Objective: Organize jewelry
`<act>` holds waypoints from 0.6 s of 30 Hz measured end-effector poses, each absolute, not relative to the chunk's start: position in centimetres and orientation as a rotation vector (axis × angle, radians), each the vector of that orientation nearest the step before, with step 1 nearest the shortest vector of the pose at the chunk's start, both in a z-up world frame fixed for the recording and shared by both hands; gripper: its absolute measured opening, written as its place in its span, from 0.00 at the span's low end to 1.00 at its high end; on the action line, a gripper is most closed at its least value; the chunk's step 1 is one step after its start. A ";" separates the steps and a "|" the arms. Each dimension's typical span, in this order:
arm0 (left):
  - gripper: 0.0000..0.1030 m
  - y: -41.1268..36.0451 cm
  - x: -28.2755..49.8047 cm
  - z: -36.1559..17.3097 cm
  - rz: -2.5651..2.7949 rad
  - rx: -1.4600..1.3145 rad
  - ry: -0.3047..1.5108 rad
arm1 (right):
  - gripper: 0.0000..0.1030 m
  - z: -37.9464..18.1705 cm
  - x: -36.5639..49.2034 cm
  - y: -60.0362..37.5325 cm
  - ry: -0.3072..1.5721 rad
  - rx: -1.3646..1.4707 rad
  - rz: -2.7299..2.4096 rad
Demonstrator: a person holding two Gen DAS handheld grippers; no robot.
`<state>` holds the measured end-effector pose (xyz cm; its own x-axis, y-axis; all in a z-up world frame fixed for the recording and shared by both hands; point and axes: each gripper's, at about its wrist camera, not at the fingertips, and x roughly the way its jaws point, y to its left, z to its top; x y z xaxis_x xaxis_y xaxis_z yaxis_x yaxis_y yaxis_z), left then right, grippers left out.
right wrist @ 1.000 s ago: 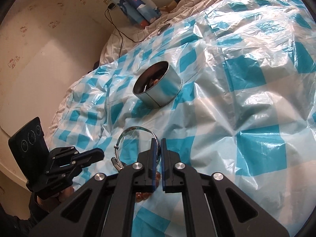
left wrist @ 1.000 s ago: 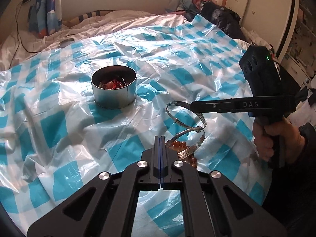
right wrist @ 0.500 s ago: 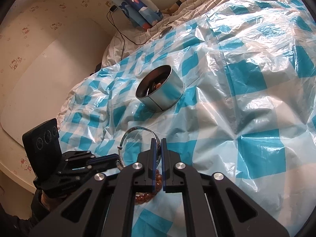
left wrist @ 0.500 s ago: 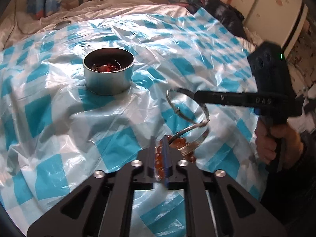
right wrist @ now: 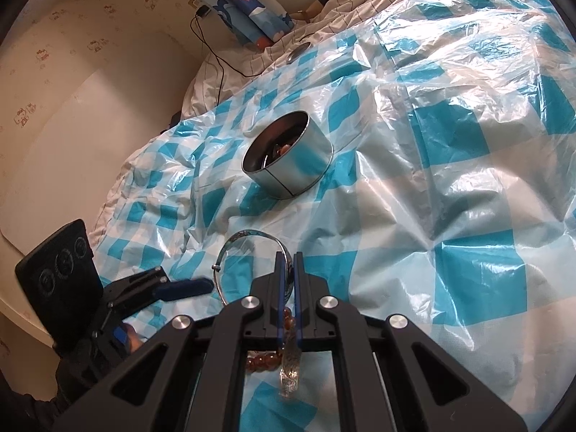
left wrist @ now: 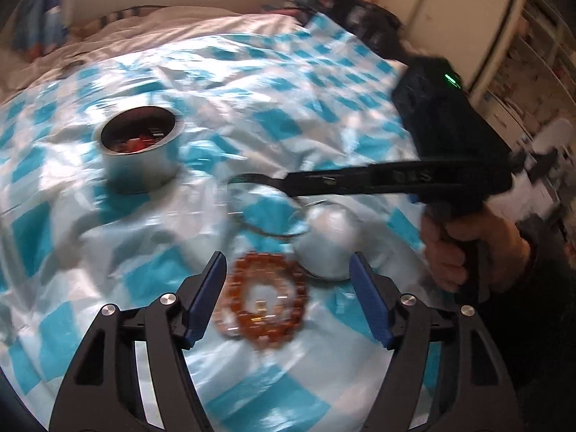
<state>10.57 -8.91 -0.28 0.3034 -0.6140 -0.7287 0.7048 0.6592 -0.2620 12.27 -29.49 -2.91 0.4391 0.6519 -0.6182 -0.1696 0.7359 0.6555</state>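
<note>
While the left gripper [left wrist: 288,298] has just been spreading its blue-padded jaws wide, the amber-brown beaded bracelet [left wrist: 268,300] lies flat on the blue-and-white checked plastic sheet [left wrist: 324,115] low in the centre of the left wrist view, between the open pads and touched by neither; a second ago those jaws were pressed together, so I judge a grasp on the beads is being readied. The right gripper [right wrist: 288,262] is clamped on the thin silver bangle [right wrist: 248,237], which it holds up off the sheet just above the beads. The round metal tin [left wrist: 138,154], upper left in that view, already holds some reddish pieces and is probably where both belong. Nothing lies between bracelet and tin, but the raised bangle and the right gripper's long fingers hang close over the beads, and the crinkled sheet could snag.
</note>
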 end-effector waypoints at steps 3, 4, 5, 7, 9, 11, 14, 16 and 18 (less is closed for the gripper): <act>0.65 -10.5 10.1 -0.6 -0.901 0.152 0.906 | 0.05 -2.9 12.3 -29.3 0.995 0.552 0.546; 0.65 -11.1 10.0 -0.8 -0.902 0.164 0.909 | 0.05 -2.9 12.3 -29.3 0.993 0.553 0.545; 0.65 -11.8 9.9 -1.0 -0.895 0.187 0.907 | 0.05 -2.9 12.3 -29.3 0.990 0.554 0.543; 0.65 -12.7 10.0 -1.1 -0.887 0.212 0.900 | 0.05 -2.7 12.4 -29.6 0.975 0.567 0.533; 0.65 -13.6 11.1 -1.4 -0.855 0.199 0.922 | 0.05 -2.2 12.3 -30.4 0.944 0.580 0.508; 0.65 -14.2 12.5 -2.0 -0.816 0.168 0.954 | 0.05 -1.8 12.3 -31.3 0.915 0.599 0.480; 0.24 -15.5 14.3 -4.1 -0.769 0.164 1.029 | 0.05 -1.4 12.4 -32.3 0.891 0.626 0.464; 0.07 -16.3 14.2 -5.0 -0.729 0.237 1.038 | 0.05 -1.3 12.5 -32.5 0.888 0.632 0.465; 0.03 -16.6 13.8 -4.9 -0.729 0.273 1.038 | 0.05 -1.3 12.7 -32.5 0.888 0.632 0.470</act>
<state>13.76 -16.59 -4.94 0.3021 -0.4178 -0.8568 0.6639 0.7373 -0.1254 12.65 -32.51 -1.29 0.5517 0.6162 -0.5620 -0.1174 0.7245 0.6792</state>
